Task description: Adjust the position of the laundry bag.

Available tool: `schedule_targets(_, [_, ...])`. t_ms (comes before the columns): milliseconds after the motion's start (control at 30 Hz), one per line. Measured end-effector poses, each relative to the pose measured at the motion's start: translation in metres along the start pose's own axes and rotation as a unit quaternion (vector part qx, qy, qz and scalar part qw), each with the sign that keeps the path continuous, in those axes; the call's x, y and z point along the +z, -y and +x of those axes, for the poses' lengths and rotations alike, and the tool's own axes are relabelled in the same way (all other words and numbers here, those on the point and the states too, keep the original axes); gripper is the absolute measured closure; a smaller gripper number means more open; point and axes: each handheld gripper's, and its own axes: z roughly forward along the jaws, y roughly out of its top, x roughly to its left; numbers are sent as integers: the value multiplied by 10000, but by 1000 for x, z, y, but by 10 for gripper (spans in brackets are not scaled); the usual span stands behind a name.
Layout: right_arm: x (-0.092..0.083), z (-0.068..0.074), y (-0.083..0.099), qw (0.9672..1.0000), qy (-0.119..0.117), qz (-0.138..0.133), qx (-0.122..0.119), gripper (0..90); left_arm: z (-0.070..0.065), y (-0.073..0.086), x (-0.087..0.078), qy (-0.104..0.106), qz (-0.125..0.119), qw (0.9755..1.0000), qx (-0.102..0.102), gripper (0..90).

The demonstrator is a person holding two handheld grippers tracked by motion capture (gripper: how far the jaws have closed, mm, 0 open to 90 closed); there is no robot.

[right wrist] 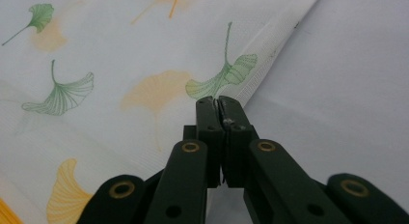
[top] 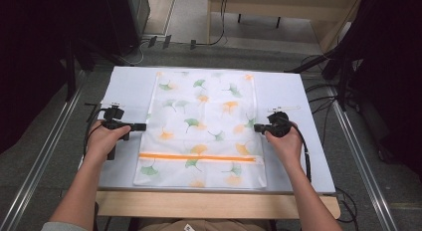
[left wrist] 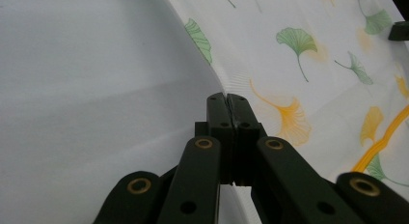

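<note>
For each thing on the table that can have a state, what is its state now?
Mesh bag: lying flat and spread out on the table, ginkgo-leaf print up.
Orange zipper: looks closed along its whole length.
Left tongs: shut, tips at the bag's left edge; whether they pinch it is not clear.
Right tongs: shut, tips at the bag's right edge; a pinch is likewise not clear.

A white-topped table (top: 308,141) stands on grey carpet (top: 45,156), with pale wooden furniture (top: 278,4) beyond.

A white mesh bag (top: 204,126) printed with green and orange ginkgo leaves lies flat, its orange zipper (top: 196,157) closed.
</note>
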Motion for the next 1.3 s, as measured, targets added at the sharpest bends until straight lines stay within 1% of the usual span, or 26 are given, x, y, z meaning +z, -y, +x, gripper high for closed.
schedule_targets(33, [0,-1,1,10000,28,-21,-66,849,-2,0,1,55,-31,10000,-15,867])
schedule_targets(67, [0,-1,1,10000,28,-21,-66,849,-3,0,1,92,-47,9999,24,867])
schedule_targets(100, [-1,-2,1,10000,43,-36,-70,833,-5,0,1,151,-69,9998,102,837])
schedule_targets(167, [-5,-5,1,9999,-28,-126,24,799,-8,0,-1,168,-105,9996,176,778])
schedule_targets(267, [-11,-9,1,9997,-48,-189,130,758,-12,1,-6,189,-171,9995,166,718])
schedule_targets(300, [-14,-10,2,9998,-18,-171,141,743,-13,2,-8,191,-212,9994,169,701])
schedule_targets(367, [-17,-11,3,9996,-60,-191,180,711,-16,2,-12,217,-318,9991,183,672])
schedule_targets(433, [-21,-10,4,9997,-69,-186,170,701,-18,2,-16,289,-389,9988,123,663])
schedule_targets(500, [-27,-8,5,9997,-94,-198,112,680,-21,2,-19,282,-439,9985,153,644])
schedule_targets(533, [-27,-8,5,9997,-94,-198,112,680,-22,3,-19,300,-427,9985,169,644])
schedule_targets(600, [-31,-5,7,9997,-111,-174,110,670,-26,3,-19,319,-407,9983,266,630])
schedule_targets(700, [-36,-2,10,9999,-110,-102,18,675,-32,3,-17,399,-443,9977,320,601])
schedule_targets(733, [-38,-1,12,9999,-103,-94,-14,672,-34,3,-17,398,-448,9977,325,592])
schedule_targets(767, [-39,0,13,9999,-125,-103,-5,667,-35,3,-16,352,-468,9975,391,583])
schedule_targets(867, [-43,3,19,9999,-113,-67,-88,649,-38,5,-15,361,-478,9975,366,562])
schedule_targets(933, [-46,5,23,9998,-148,-71,-84,642,-39,6,-14,350,-442,9979,319,551])
schedule_targets(967, [-48,6,27,9997,-195,-34,-118,645,-39,6,-13,358,-424,9980,306,543])
schedule_targets(1000, [-48,6,27,9997,-195,-34,-118,645,-40,6,-13,380,-426,9979,299,543])
schedule_targets(1100, [-50,10,31,9996,-247,53,-111,651,-45,5,-10,458,-405,9975,350,526])
schedule_targets(1200, [-53,15,35,9993,-296,72,-201,656,-51,6,-6,492,-334,9973,437,517])
schedule_targets(1233, [-55,17,36,9993,-306,79,-193,657,-53,6,-5,515,-326,9971,446,516])
schedule_targets(1300, [-58,21,40,9990,-362,88,-260,665,-55,6,-3,521,-329,9970,463,497])
